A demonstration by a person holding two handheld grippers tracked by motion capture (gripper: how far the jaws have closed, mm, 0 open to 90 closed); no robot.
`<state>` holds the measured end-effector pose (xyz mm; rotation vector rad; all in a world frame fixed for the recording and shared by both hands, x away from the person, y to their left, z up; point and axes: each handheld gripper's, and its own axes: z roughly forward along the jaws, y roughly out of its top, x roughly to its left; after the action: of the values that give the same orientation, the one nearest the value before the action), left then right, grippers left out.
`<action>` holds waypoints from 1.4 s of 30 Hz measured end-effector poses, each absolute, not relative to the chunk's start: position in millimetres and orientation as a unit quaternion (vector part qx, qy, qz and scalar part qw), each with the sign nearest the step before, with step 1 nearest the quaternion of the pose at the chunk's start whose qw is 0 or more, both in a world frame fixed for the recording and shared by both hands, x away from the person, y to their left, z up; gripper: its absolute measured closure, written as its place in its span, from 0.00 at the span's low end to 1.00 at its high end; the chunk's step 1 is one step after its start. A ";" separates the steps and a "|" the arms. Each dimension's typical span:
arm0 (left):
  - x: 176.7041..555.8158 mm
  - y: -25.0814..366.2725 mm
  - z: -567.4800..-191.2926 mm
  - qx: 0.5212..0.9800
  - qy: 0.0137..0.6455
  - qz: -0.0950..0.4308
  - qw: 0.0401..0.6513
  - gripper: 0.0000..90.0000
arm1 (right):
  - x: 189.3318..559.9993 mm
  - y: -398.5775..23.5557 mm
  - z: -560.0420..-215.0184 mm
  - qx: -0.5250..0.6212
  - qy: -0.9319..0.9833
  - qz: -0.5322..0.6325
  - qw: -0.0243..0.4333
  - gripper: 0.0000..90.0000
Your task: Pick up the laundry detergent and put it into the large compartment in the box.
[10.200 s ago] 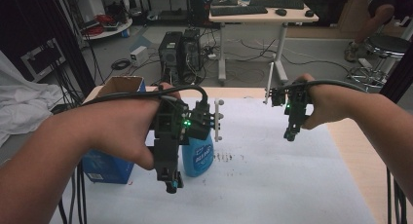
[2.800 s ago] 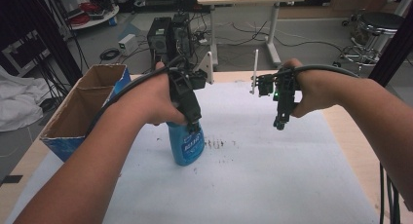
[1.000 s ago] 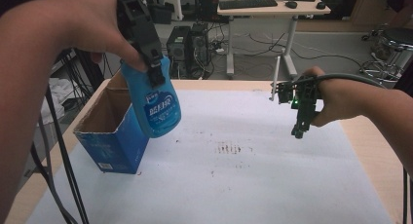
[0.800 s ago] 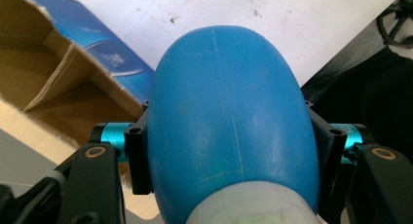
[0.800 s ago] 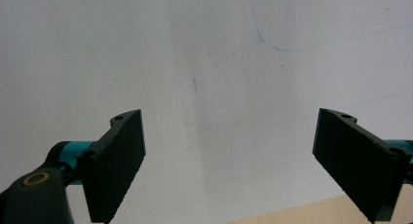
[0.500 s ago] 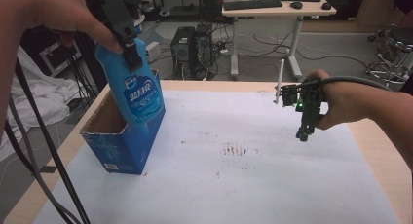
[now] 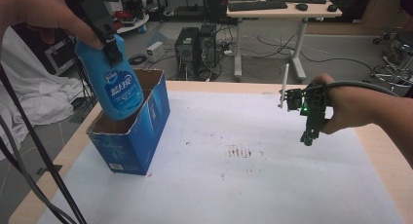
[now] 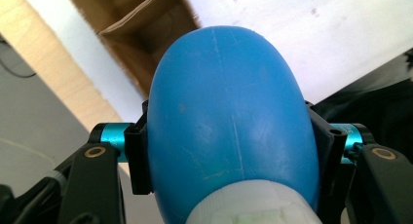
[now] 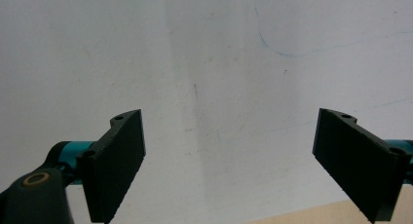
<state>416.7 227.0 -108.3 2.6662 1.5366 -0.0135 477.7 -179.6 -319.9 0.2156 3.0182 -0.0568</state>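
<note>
Left gripper clamped on rounded, glossy blue plastic bottle, hanging below it over open cardboard box. Right gripper jaws wide apart, flat black pads, above white sheet.

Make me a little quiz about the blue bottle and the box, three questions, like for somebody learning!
1. True or false: the left gripper is shut on the blue bottle.
2. Where is the bottle's bottom? A) lying on the white sheet B) over the open cardboard box C) on the floor
3. Fill in: the right gripper has its jaws ____ and holds nothing.

Key: 1 true; 2 B; 3 open.
</note>
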 end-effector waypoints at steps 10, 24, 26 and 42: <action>422.5 235.9 -130.7 0.869 0.494 -0.003 0.024 0.40 | 476.2 -179.5 -318.4 0.072 0.996 -0.018 0.056 0.12; 426.7 245.9 -181.2 0.876 0.482 -0.012 0.021 0.40 | 476.5 -173.3 -319.7 0.071 0.996 -0.018 0.055 0.12; 426.4 246.6 -190.8 0.877 0.479 -0.014 0.020 0.40 | 476.8 -173.2 -319.6 0.069 0.996 -0.020 0.056 0.12; 427.1 238.1 -255.3 0.899 0.437 -0.021 0.005 0.40 | 475.1 -175.3 -318.8 0.067 0.996 -0.021 0.059 0.12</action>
<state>427.1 238.1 -255.3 2.8161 1.3691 -0.0672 475.1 -175.3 -318.8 0.2019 3.0167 -0.0640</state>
